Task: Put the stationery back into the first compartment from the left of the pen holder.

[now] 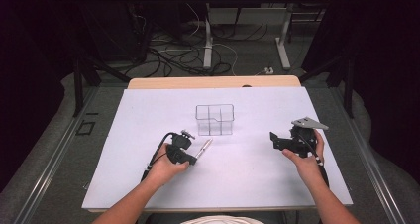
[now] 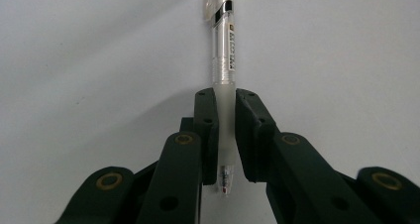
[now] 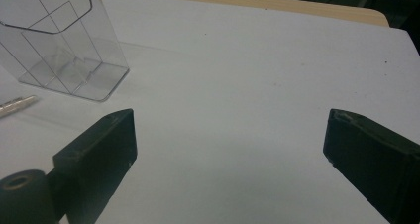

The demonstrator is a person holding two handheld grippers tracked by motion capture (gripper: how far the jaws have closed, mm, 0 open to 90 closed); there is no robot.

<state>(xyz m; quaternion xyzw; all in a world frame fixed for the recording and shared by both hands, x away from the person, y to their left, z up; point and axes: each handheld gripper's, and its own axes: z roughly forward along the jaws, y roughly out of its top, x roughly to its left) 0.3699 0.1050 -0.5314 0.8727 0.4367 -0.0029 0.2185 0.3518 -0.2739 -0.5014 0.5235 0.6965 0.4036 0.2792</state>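
A clear plastic pen point(image 2: 224, 60) lies on the white table sheet, and my left gripper point(image 2: 226, 102) is shut on its lower barrel, jaws pressed to both sides. From above, that pen point(image 1: 204, 147) points up and right out of the left gripper point(image 1: 190, 157), toward a clear divided organiser box point(image 1: 214, 119). My right gripper point(image 1: 273, 139) hangs over the right part of the sheet, jaws wide apart and nothing between them point(image 3: 230, 135). The organiser point(image 3: 59, 40) stands to its upper left, with the pen's tip point(image 3: 17, 105) just below it.
The white sheet point(image 1: 257, 169) covers a wooden table whose far edge point(image 1: 213, 82) shows bare. Beyond it lie a floor with cables and desk legs point(image 1: 208, 40). Both forearms come in from the bottom edge.
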